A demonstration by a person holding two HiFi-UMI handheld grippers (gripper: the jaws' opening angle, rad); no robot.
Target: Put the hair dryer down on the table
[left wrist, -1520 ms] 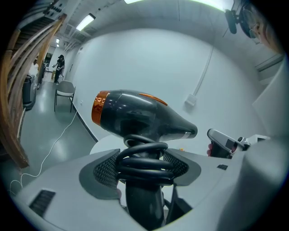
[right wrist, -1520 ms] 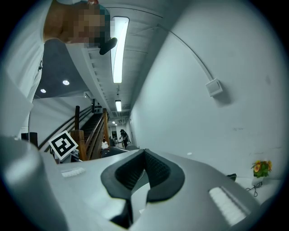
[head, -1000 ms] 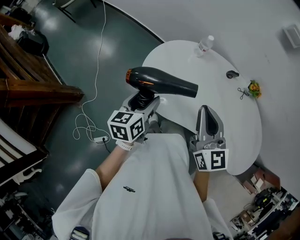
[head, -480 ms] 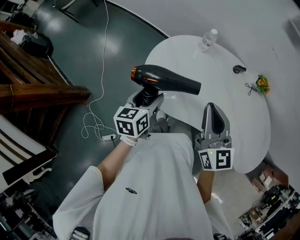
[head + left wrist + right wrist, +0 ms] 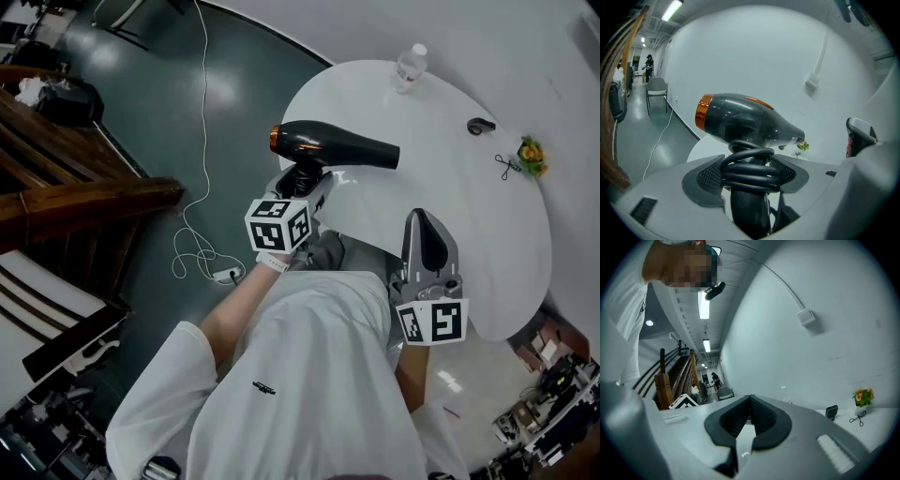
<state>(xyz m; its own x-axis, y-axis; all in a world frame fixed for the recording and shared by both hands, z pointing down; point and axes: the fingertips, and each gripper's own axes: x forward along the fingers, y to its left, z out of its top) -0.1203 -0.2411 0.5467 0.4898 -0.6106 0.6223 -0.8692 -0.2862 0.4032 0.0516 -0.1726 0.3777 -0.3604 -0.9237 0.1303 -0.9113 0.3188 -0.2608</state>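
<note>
Work is not done yet: the left tool (image 5: 306,184) squeezes the handle of the shiny black hair dryer with an orange ring (image 5: 334,148), up in the air over the round white desk's (image 5: 459,202) near edge. The right tool (image 5: 421,219) is pinched together, empty. Setting the dryer down is left.

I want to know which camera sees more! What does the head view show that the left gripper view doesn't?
Only the head view shows the water bottle at the table's far edge, the person's white shirt and the right gripper. Only the left gripper view shows the black cord coiled round the handle, squeezed between the jaws of the left gripper, and someone standing far off. Both show the hair dryer, the white table and the little flowers.
</note>
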